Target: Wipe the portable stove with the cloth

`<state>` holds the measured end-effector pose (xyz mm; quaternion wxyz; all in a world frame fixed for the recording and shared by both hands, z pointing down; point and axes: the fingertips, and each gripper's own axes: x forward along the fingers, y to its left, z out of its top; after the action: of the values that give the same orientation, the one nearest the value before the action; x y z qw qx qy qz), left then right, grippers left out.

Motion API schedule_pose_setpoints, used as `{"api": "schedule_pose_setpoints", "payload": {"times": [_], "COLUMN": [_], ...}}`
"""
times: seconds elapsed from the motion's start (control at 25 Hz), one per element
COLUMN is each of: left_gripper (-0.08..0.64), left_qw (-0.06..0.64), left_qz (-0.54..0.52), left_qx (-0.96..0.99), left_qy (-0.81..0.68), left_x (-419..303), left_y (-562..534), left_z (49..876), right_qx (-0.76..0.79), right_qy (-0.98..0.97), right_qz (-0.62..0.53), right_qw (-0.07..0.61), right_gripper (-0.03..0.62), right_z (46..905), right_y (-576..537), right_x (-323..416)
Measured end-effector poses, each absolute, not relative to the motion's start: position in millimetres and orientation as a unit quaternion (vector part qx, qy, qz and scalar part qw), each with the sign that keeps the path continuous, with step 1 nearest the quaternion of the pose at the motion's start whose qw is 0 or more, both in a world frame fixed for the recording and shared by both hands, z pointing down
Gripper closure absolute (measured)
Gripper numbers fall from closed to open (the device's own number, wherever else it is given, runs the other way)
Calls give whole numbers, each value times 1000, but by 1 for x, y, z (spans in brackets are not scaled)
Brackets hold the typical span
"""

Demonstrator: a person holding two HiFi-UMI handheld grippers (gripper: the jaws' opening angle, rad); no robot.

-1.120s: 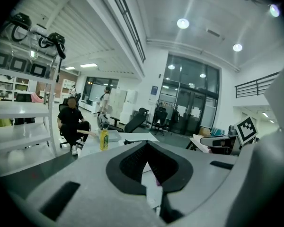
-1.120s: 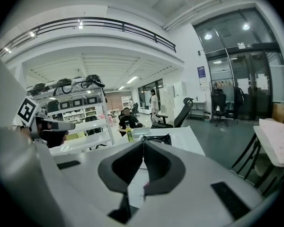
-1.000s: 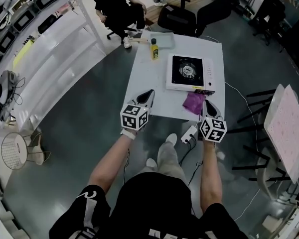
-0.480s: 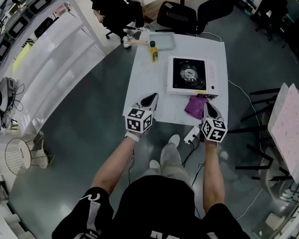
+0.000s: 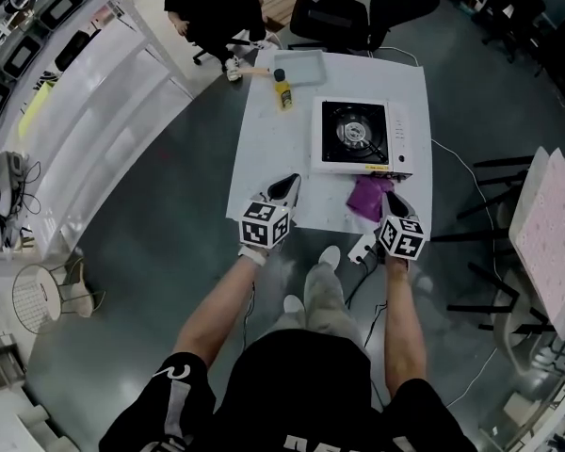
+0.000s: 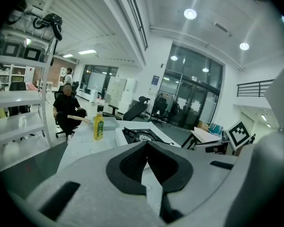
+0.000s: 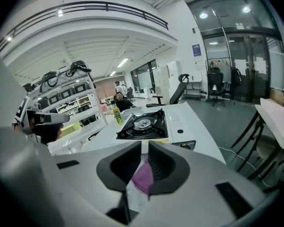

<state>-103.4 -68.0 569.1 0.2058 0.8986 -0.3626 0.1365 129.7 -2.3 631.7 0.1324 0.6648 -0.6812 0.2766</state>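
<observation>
The room is evenly bright, lit from overhead. Round ceiling lamps (image 6: 190,13) flare at 1 o'clock in the left gripper view, and strip lights (image 7: 122,62) glow at 11 o'clock in the right gripper view. The white bench (image 5: 273,149) looks nearly washed out, with only faint shadows, and the floor (image 5: 169,186) has a dull sheen. Straight lines bow towards every edge, and both gripper views have black corners. The left tool (image 6: 146,144) and right tool (image 7: 143,144) loom soft at 6 o'clock.

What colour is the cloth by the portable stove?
Purple, crumpled cloth; clearest in the head view.
</observation>
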Motion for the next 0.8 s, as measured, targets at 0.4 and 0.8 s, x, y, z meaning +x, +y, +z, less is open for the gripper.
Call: {"api": "schedule_pose_setpoints", "payload": {"times": [0.4, 0.8], "left_gripper": [554, 554], "left_qw": [220, 249], "left_qz": [149, 174], "left_qx": [895, 885], "left_qy": [-358, -353], "left_x": [-88, -71], "left_y": [-78, -85], "left_z": [602, 643], "right_qx": [656, 646], "right_qy": [-674, -653], "right_qz": [301, 340], "right_qw": [160, 202], "right_gripper": [499, 373], "right_z": [679, 750], "right_y": [-11, -22], "right_x": [136, 142]}}
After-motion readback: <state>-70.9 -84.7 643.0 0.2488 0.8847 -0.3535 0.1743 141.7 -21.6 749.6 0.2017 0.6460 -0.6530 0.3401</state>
